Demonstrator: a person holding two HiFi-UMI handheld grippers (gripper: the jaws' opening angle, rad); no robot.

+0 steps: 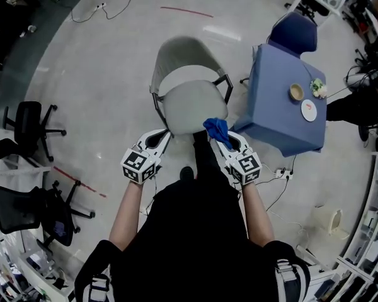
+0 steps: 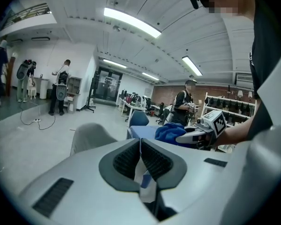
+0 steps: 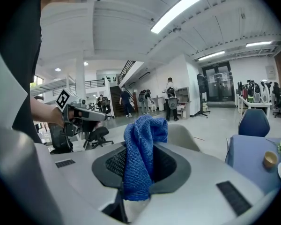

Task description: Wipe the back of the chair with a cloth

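A grey shell chair (image 1: 184, 55) stands just ahead of me, its seat (image 1: 190, 106) nearest and its curved back on the far side. My right gripper (image 1: 218, 138) is shut on a blue cloth (image 1: 217, 129) that hangs over the seat's front right edge. In the right gripper view the cloth (image 3: 141, 149) bunches up between the jaws, with the chair (image 3: 183, 136) behind it. My left gripper (image 1: 165, 134) hovers at the seat's front left edge. Its jaws (image 2: 140, 145) are shut with nothing in them, and the chair back (image 2: 90, 137) rises beyond.
A blue-covered table (image 1: 278, 109) with a bowl (image 1: 296, 92) and a plate (image 1: 309, 110) stands right of the chair, a blue chair (image 1: 294, 33) behind it. Black office chairs (image 1: 30, 123) stand at the left. Cables and a power strip (image 1: 281, 173) lie on the floor.
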